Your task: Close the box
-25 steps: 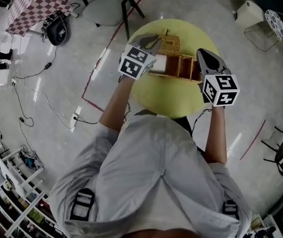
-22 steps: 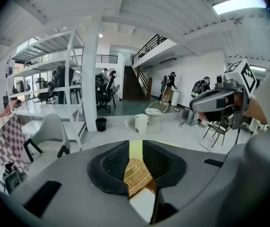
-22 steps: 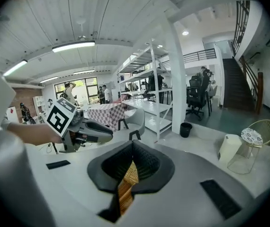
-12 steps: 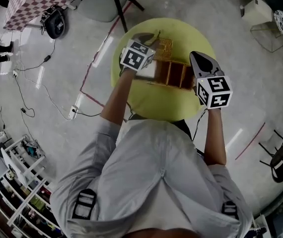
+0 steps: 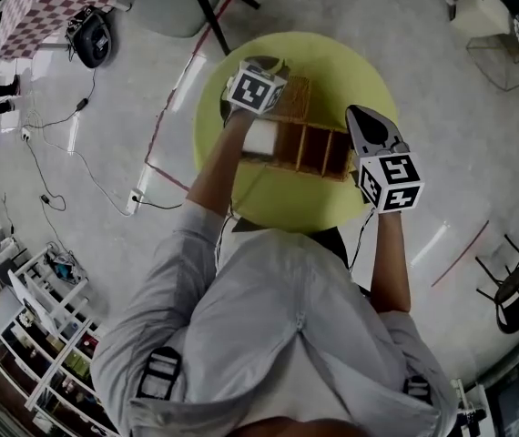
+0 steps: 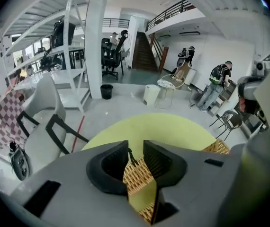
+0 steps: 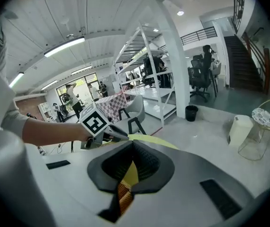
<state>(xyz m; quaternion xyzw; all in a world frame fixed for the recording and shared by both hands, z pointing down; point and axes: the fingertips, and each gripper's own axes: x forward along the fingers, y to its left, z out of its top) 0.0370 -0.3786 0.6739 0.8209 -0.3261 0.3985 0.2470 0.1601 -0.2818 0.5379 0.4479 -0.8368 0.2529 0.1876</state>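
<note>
Left gripper (image 6: 136, 149), jaws just opened and empty, over the far wicker lid (image 6: 137, 178); right gripper (image 7: 132, 148) pinched together. A glancing push could skid the box (image 5: 312, 149).

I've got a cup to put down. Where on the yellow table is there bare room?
Bare: the far-right arc of the yellow table, beyond the wicker box, and the near strip between the box and the table's edge. Crowded: the middle and left, with the box, its open lid and the person's left forearm.
</note>
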